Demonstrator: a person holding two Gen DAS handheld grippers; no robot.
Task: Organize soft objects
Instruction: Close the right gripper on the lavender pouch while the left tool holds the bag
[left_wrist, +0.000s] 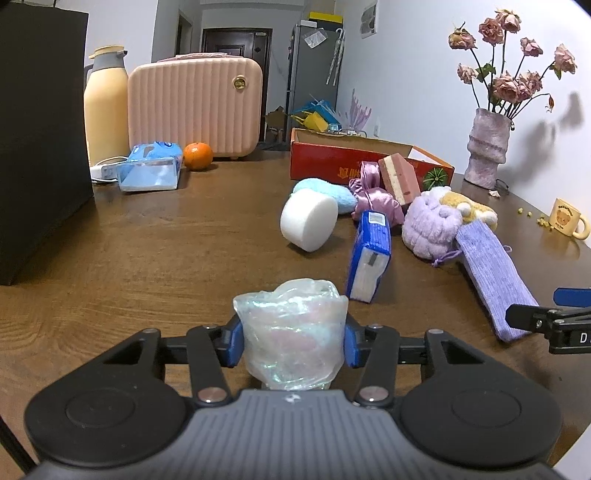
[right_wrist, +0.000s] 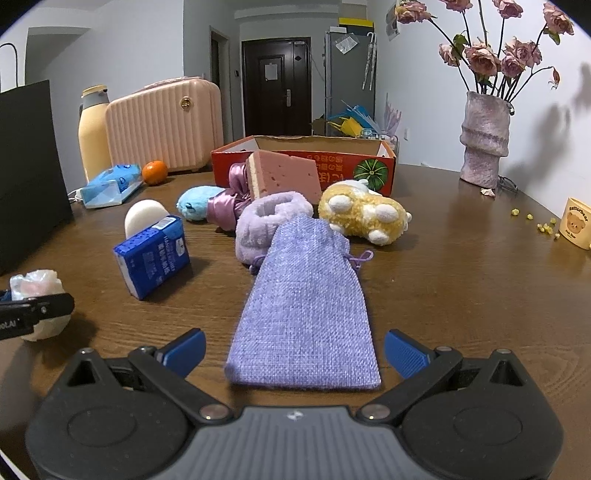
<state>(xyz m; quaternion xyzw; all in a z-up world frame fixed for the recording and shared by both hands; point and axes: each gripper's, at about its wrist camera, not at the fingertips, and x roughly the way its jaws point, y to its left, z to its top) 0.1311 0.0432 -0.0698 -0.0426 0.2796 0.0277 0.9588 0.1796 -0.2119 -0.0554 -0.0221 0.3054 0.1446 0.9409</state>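
Observation:
My left gripper (left_wrist: 293, 341) is shut on a crumpled iridescent plastic bag (left_wrist: 291, 332), just above the table; it also shows in the right wrist view (right_wrist: 35, 282). My right gripper (right_wrist: 295, 354) is open, its blue pads either side of the near end of a flat purple fabric pouch (right_wrist: 303, 310), also seen from the left (left_wrist: 491, 273). Beyond lie a blue tissue pack (right_wrist: 153, 254), a white sponge (left_wrist: 308, 219), a blue plush (left_wrist: 328, 192), a pink satin scrunchie (right_wrist: 225, 199), a purple fluffy band (right_wrist: 266, 221), a yellow plush (right_wrist: 364, 214) and a pink sponge block (right_wrist: 284, 173).
A red cardboard box (right_wrist: 306, 162) stands open behind the pile. A pink case (left_wrist: 195, 107), thermos (left_wrist: 105, 107), orange (left_wrist: 198, 156) and wipes pack (left_wrist: 149, 168) stand at the back left. A black bag (left_wrist: 40, 140) is at left. A vase (left_wrist: 487, 147) and mug (left_wrist: 567, 218) stand right.

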